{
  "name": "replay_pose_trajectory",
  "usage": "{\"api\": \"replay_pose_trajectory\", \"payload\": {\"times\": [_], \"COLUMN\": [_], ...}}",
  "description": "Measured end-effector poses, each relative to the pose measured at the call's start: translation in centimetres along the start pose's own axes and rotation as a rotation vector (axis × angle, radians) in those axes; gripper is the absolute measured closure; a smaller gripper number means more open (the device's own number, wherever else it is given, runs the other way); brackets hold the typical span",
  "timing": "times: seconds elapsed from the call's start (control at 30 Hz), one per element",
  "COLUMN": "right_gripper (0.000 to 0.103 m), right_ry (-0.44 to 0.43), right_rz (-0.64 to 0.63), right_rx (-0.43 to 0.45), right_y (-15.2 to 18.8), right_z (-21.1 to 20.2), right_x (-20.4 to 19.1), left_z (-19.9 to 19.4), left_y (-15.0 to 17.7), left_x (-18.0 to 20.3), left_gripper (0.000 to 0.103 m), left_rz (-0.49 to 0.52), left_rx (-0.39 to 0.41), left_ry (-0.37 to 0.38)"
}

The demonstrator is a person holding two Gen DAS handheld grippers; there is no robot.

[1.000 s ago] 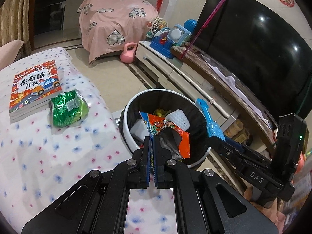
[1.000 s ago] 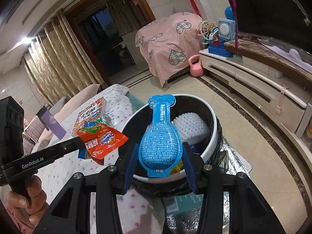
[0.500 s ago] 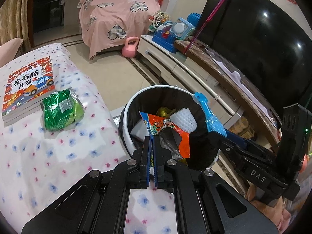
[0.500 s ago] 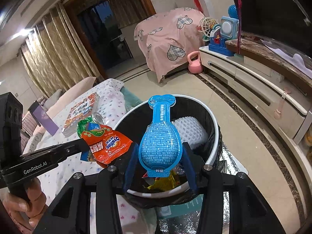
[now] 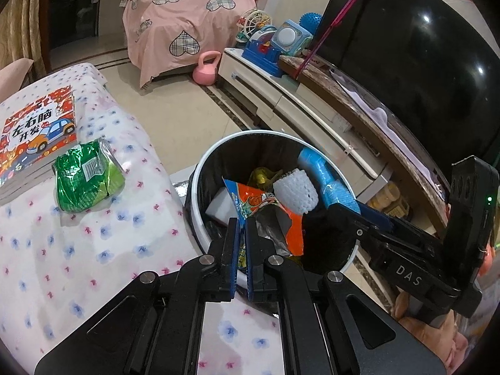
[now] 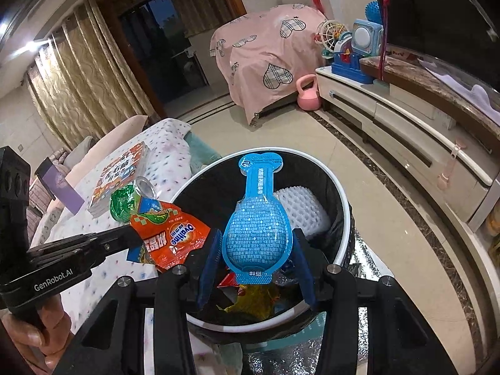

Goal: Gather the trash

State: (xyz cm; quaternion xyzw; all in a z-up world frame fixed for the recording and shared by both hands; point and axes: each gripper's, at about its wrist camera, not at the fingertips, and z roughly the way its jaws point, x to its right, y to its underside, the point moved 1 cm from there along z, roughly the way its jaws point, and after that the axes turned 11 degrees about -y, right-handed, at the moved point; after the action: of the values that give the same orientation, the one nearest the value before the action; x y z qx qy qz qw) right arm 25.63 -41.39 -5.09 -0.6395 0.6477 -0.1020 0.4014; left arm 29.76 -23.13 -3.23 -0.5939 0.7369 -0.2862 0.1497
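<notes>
Presently, items as found at the bin:

Left gripper (image 5: 242,228): jaws nearly together, clamped on the lower edge of the orange Ovaltine wrapper (image 5: 265,209); the wrapper hung over the near side of the bin's mouth. The jaws had just eased a trifle apart, with the wrapper between them.

Right gripper (image 6: 256,250): jaws partly spread, pinching the round body of the blue pouch (image 6: 257,228) from both sides; the pouch stood upright above the bin, neck pointing away.

Trash bin (image 6: 342,197): round, white rim, black liner, on the floor just beside the worktop.

Bin contents: white foam net (image 5: 295,192), a white block (image 5: 220,206), yellow foil scraps (image 6: 250,303).

Worktop (image 5: 93,243): covered in a white cloth with small flowers.

Green snack bag (image 5: 87,175): crumpled, lying on the worktop cloth, touching the book.

Book (image 5: 37,131): children's title with a car on the cover, flat on the worktop, beyond the green bag.

Hand (image 6: 43,331): seen in the right wrist view, wrapped round the left gripper's handle.

Surroundings: pink kettlebell (image 5: 206,68) on the floor; pink cover with heart patches (image 6: 268,59) draped over furniture.
</notes>
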Motion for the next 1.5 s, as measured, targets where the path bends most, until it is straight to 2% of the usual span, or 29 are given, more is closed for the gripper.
{"api": "replay_pose_trajectory", "payload": {"times": [0.03,0.07,0.1,0.2,0.4,0.43,0.5,0.57,0.63,0.77,0.87,1.0,1.13,1.23,1.3,1.37,1.5], "right_gripper": [0.055,0.055,0.055,0.054,0.049,0.046,0.037,0.02,0.011,0.003,0.002,0.001,0.001,0.001,0.001,0.0,0.0], "right_ry": [0.0,-0.004,-0.01,-0.013,-0.027,-0.031,-0.039,-0.05,-0.059,-0.076,-0.076,-0.086,-0.056,-0.058,-0.061,-0.05,-0.022], "right_rz": [0.003,0.009,0.016,0.03,0.032,0.032,0.033,0.04,0.045,0.052,0.044,0.035,0.001,-0.01,-0.028,-0.053,-0.111], "right_rx": [-0.001,-0.002,-0.002,0.004,0.055,0.068,0.089,0.117,0.147,0.197,0.227,0.246,0.263,0.28,0.29,0.306,0.384], "right_y": [-0.1,-0.1,-0.2,-0.3,0.0,0.2,0.5,1.0,1.7,3.1,4.5,6.5,8.2,8.8,8.8,8.7,8.7], "right_z": [0.0,0.1,0.1,-0.2,-2.1,-2.7,-3.6,-4.7,-5.8,-7.7,-8.9,-9.8,-10.5,-11.3,-12.0,-12.9,-15.5], "right_x": [0.1,0.2,0.4,0.5,-0.5,-0.8,-1.4,-2.1,-3.0,-4.7,-6.2,-8.1,-10.2,-11.5,-12.3,-13.2,-15.2], "left_z": [0.0,0.0,0.0,-0.9,-2.7,-3.3,-4.4,-5.6,-6.9,-9.9,-11.9,-13.9,-16.2,-18.6,-19.9,-21.6,-23.0], "left_y": [0.0,-0.1,-0.1,0.0,1.0,1.4,2.2,3.0,3.9,6.3,8.5,11.1,13.0,14.1,14.4,14.9,15.9], "left_x": [0.0,0.0,-0.1,-0.4,-2.0,-2.3,-3.2,-3.8,-4.5,-6.0,-7.2,-8.7,-9.5,-9.9,-10.1,-10.3,-10.0], "left_gripper": [0.095,0.088,0.077,0.064,0.056,0.055,0.046,0.039,0.034,0.025,0.018,0.017,0.016,0.011,0.0,0.0,0.0], "left_rz": [0.0,-0.001,-0.005,-0.015,-0.045,-0.054,-0.077,-0.095,-0.108,-0.127,-0.149,-0.163,-0.162,-0.162,-0.168,-0.172,-0.151], "left_rx": [-0.004,-0.009,-0.01,0.014,0.037,0.044,0.06,0.08,0.102,0.162,0.195,0.222,0.266,0.337,0.381,0.445,0.511], "left_ry": [0.005,0.006,0.001,-0.005,-0.003,-0.001,-0.003,-0.002,-0.014,-0.034,-0.053,-0.085,-0.107,-0.104,-0.112,-0.123,-0.214]}}
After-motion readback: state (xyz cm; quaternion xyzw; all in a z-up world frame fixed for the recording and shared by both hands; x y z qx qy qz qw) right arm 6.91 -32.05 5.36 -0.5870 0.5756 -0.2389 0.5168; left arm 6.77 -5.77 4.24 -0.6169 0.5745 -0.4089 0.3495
